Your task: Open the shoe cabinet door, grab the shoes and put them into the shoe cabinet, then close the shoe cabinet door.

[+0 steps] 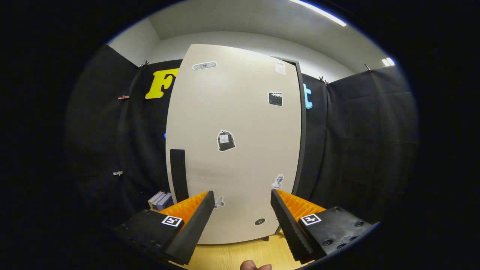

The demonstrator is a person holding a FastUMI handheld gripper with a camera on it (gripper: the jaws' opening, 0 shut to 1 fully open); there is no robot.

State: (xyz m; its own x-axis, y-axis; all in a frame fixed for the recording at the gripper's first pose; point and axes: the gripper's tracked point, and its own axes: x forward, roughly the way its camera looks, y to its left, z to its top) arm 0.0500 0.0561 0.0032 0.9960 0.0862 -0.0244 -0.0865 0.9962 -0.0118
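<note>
The gripper hung with fingers spread, holding nothing, facing the shoe cabinet door, which stood shut; this fitted either a start or a finished, shoes-stowed end.

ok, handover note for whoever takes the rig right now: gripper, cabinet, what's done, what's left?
Gripper: open, holding nothing, facing the cabinet door.
Door: shut, handle at its left edge, just beyond the left finger.
Books stand on the floor left of the cabinet.
Done or left: a shut door fits both shoes still outside and shoes already stowed. Check inside before moving on.
</note>
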